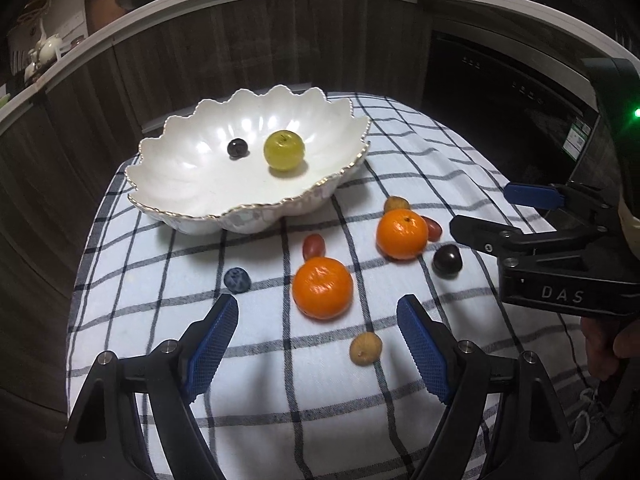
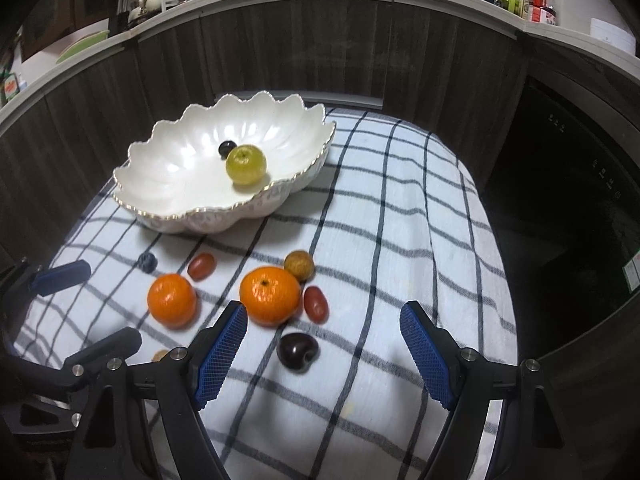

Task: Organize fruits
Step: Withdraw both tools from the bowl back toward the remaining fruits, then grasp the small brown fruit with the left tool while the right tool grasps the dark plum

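Observation:
A white scalloped bowl [image 1: 172, 204] [image 2: 192, 220] on the checked cloth holds a green apple [image 1: 284, 150] [image 2: 245, 164] and a dark grape [image 1: 237, 147] [image 2: 227, 148]. Loose on the cloth lie two oranges [image 1: 322, 288] [image 1: 401, 234], a blueberry [image 1: 237, 280], two red grape tomatoes [image 1: 313, 246] [image 1: 433, 227], a dark plum [image 1: 447, 260] [image 2: 298, 351] and two small tan fruits [image 1: 365, 348] [image 1: 396, 203]. My left gripper [image 1: 318, 306] [image 2: 111, 302] is open, the near orange just beyond its tips. My right gripper [image 2: 324, 314] [image 1: 486, 212] is open above the plum.
The checked cloth [image 2: 400, 220] covers a small round-edged table that drops off on all sides. Dark wood cabinets [image 1: 280, 48] stand behind it under a cluttered counter. A dark appliance [image 2: 568, 200] stands at the right. A person's hand [image 1: 608, 348] holds the right gripper.

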A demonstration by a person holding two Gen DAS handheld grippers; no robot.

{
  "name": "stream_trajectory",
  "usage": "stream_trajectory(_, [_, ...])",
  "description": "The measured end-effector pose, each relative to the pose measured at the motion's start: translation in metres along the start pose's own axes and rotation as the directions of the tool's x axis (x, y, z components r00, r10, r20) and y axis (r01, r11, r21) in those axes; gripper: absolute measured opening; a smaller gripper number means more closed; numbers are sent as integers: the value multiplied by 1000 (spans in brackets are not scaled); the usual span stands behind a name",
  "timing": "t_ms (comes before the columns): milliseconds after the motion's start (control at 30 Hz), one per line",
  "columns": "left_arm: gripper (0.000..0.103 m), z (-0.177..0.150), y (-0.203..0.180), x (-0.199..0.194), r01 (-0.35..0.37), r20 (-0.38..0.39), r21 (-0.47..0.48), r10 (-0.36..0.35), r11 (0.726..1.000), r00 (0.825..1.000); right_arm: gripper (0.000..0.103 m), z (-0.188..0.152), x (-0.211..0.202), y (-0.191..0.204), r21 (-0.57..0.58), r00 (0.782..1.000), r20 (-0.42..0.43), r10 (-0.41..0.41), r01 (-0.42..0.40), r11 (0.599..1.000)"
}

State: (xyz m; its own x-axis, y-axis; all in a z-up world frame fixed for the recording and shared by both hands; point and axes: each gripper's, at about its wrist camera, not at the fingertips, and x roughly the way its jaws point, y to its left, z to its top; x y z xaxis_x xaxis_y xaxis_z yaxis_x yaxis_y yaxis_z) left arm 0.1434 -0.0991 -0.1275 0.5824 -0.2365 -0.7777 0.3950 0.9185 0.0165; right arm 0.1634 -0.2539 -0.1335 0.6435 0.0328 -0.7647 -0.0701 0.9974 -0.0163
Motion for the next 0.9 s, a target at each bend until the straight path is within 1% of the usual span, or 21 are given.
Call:
stream_trajectory(67, [79, -5, -2, 2, 11, -5, 1, -11, 1000, 1000, 80, -5, 2, 0, -5, 1000, 2, 2, -2, 1000])
stream_trajectory(133, [75, -11, -7, 6, 21, -15, 7, -21, 1000, 1000, 80, -11, 4, 0, -7, 1000, 3, 3, -3, 1000])
stream_trajectory(300, [62, -19, -14, 16, 35, -48, 16, -34, 999, 998, 80, -26, 13, 0, 3, 1000, -10, 8, -7, 1000])
stream_trajectory(367, [60, -21, -15, 17, 31, -52, 18, -30, 999, 998, 79, -30, 16, -1, 12, 1000, -18, 10, -10, 1000])
stream_trajectory(467, [58, -24, -16, 17, 6, -39, 14, -5, 1000, 999, 79, -36, 19, -1, 21, 1000, -20, 6, -5, 1000])
stream_trajectory(567, [57, -27, -20, 17, -5, -31, 19, 5, 1000, 1000, 79, -39, 20, 1, 15, 1000, -4, -10, 10, 1000])
stream_trajectory(667, [52, -30, -23, 19, -5, -29, 27, 6, 1000, 1000, 79, -40, 21, 4, 11, 1000, 1, -21, 21, 1000])
stream_trajectory(733, [51, -31, -24, 21, -6, -31, 25, 7, 1000, 999, 79, -41, 23, 6, 6, 1000, 7, -29, 29, 1000])
stream_trajectory(800, [45, -32, -24, 24, -4, -42, 18, 5, 1000, 999, 74, -41, 24, 8, 4, 1000, 14, -28, 28, 1000])
stream_trajectory(867, [43, -33, -23, 26, -5, -47, 10, 6, 1000, 999, 69, -40, 25, 8, 2, 1000, 14, -21, 21, 1000])
stream_trajectory(900, [42, -33, -21, 27, -7, -48, 4, 8, 1000, 999, 68, -40, 26, 9, 2, 1000, 12, -18, 18, 1000])
